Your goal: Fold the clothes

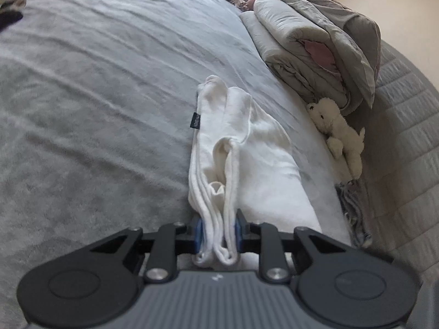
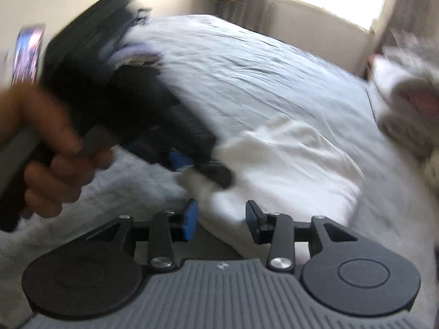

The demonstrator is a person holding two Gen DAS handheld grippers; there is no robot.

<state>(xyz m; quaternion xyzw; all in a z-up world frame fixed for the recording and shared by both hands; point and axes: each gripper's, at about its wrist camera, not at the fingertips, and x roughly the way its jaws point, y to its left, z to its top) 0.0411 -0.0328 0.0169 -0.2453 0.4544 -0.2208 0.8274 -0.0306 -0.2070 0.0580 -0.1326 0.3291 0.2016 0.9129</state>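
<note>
Black tongs (image 1: 218, 233) w/ blue pads (image 1: 198, 233), silver screws (image 1: 157, 274)

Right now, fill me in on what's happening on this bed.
A person is folding a white garment on a grey bed sheet, holding a claw in each hand. The left claw is shut on the garment's bunched hem edges, with the rest lying partly folded on the bed. The right claw is open and empty, hovering near the garment's edge; that view is blurred by motion. A folded duvet and a white plush toy lie along the bed's far side.
</note>
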